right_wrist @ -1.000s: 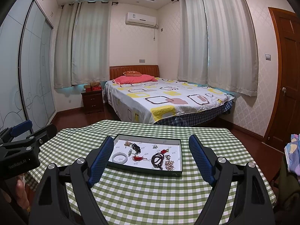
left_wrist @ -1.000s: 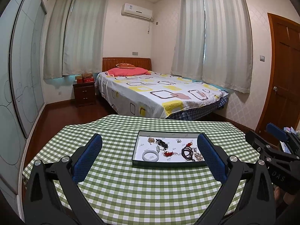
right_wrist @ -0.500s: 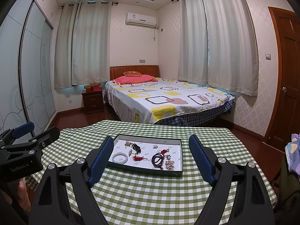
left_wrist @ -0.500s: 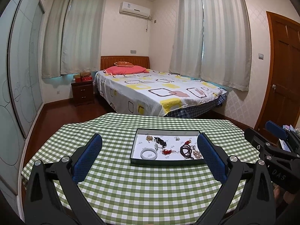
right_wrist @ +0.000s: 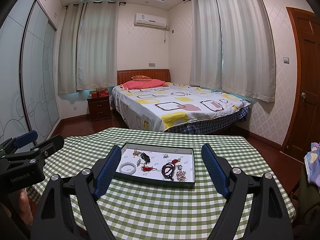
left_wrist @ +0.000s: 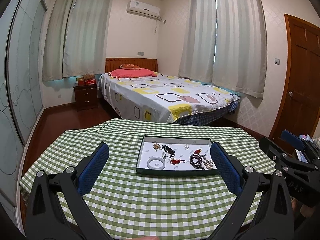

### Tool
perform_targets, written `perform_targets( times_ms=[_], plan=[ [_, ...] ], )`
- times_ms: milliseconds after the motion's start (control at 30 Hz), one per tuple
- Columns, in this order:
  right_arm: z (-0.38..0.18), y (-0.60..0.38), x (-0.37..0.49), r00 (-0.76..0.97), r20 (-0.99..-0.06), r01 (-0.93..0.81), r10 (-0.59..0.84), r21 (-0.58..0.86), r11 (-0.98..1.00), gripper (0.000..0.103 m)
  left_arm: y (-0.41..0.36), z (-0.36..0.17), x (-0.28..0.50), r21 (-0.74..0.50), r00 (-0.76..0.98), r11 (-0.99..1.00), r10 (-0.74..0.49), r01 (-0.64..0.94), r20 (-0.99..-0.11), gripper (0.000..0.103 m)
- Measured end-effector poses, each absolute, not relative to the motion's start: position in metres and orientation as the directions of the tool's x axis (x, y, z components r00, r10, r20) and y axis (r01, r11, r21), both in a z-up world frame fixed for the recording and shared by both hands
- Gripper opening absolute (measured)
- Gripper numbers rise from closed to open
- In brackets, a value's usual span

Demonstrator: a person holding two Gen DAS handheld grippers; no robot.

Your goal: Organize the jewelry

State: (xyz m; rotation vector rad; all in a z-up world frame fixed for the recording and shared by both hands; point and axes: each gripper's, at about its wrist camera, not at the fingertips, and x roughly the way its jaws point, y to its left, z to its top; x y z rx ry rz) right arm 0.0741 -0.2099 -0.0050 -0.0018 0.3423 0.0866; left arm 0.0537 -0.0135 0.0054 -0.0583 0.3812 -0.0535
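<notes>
1. I am holding my left gripper (left_wrist: 159,161) spread wide and empty above the green-and-white checked tablecloth (left_wrist: 152,200); my right gripper (right_wrist: 161,165) is likewise gaping with nothing between its blue pads.
2. The shallow dark-rimmed tray with a white floor (left_wrist: 176,172) is lying ahead of both tools, framed between each pair of fingers, and all the jewelry I can see is sitting inside it.
3. In it, a pale jade-like bangle (left_wrist: 156,163) is resting toward the near-left corner, a dark brown bead strand (left_wrist: 195,160) toward the near right, a red knotted charm (left_wrist: 176,161) between them, and a black bead cluster (left_wrist: 169,149) farther back.
4. The pieces are lying loose and mixed, which would suit either a sorting under way or a finished gathering; I cannot judge which.
5. Bare cloth is running all around the tray, and the table edge is dropping away beyond it.
</notes>
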Motion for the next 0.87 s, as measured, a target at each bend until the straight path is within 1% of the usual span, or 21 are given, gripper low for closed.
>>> perform_targets(
  times_ms=[300,500,667,867],
  plan=[
    [-0.011,-0.206,0.080,0.934,-0.348,-0.088,0.087,0.013,0.996,0.079,-0.015,0.004,0.056,-0.048,0.929,0.998,-0.051,0.036,-0.366,0.099],
    [-0.013,-0.205,0.082,0.932,-0.351,-0.089,0.088,0.015,0.996,0.079,-0.012,0.003,0.059,-0.067,0.929,0.997,-0.062,0.040,-0.365,0.099],
    [-0.015,-0.206,0.082,0.931,-0.353,-0.088,0.087,0.015,0.996,0.079,-0.014,-0.001,0.064,-0.040,0.933,0.999,-0.018,0.004,-0.360,0.099],
    [-0.024,-0.211,0.091,0.927,-0.367,-0.077,0.079,0.020,0.997,0.080,-0.009,-0.016,0.083,-0.030,0.915,1.000,-0.008,-0.004,-0.404,0.099]
  ],
)
